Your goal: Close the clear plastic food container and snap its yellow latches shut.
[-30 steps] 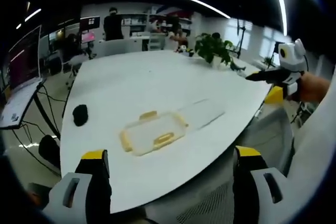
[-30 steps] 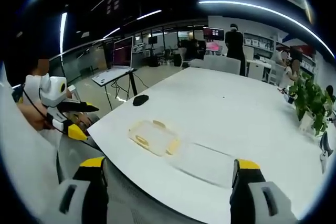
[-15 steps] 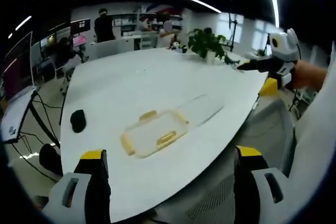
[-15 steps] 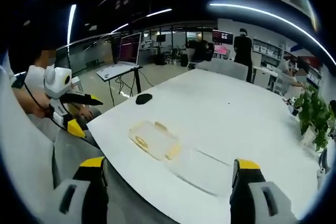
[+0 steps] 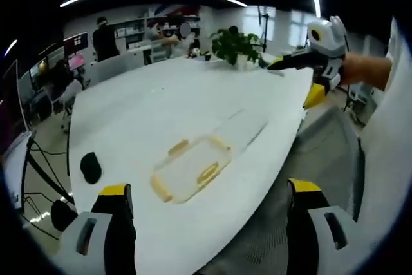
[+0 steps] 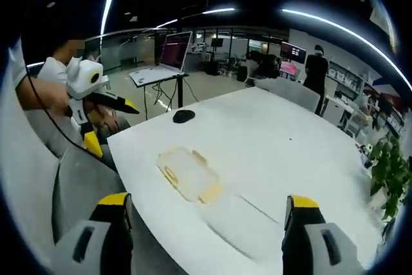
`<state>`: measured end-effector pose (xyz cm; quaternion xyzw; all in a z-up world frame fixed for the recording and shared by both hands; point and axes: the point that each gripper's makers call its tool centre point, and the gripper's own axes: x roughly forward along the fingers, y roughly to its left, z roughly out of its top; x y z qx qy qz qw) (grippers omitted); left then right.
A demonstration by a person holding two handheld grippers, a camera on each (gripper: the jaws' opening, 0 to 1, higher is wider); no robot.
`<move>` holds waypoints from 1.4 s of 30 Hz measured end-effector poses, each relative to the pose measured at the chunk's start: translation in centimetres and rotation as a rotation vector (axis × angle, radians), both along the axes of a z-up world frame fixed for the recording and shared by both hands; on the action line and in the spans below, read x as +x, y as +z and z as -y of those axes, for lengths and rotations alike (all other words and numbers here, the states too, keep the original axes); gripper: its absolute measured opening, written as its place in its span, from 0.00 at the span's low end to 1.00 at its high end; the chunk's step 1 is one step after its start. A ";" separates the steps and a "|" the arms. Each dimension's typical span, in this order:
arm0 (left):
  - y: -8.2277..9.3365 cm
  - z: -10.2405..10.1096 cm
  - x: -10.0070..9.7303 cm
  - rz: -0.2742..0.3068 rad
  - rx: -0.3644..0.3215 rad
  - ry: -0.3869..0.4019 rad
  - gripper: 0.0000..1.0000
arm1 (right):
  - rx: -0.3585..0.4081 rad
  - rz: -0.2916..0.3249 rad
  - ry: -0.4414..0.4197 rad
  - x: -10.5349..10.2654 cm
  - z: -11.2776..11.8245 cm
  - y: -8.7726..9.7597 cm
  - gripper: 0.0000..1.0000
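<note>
The white table (image 5: 161,101) carries the clear container (image 5: 190,167) near its front edge, lid (image 5: 241,130) lying beside it. Left gripper (image 5: 209,223) and right gripper (image 6: 206,227), jaws wide and empty, hover short of the table: approach stage; next, reach the lid.

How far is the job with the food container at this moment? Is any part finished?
Nothing looks done yet. The container lies on the white table, and its clear lid lies flat beside it, so it is open. Its yellow latches stick outward, unsnapped. Both the left hand-held gripper and the right hand-held gripper are open, held away from the container, holding nothing. Closing the lid and snapping every latch remain.
</note>
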<state>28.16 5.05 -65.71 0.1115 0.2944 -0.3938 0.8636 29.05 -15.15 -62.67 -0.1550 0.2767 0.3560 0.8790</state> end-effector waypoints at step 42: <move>-4.7 -0.4 5.6 0.048 0.255 -0.583 0.81 | -0.244 0.004 0.386 6.1 -4.2 -5.8 0.89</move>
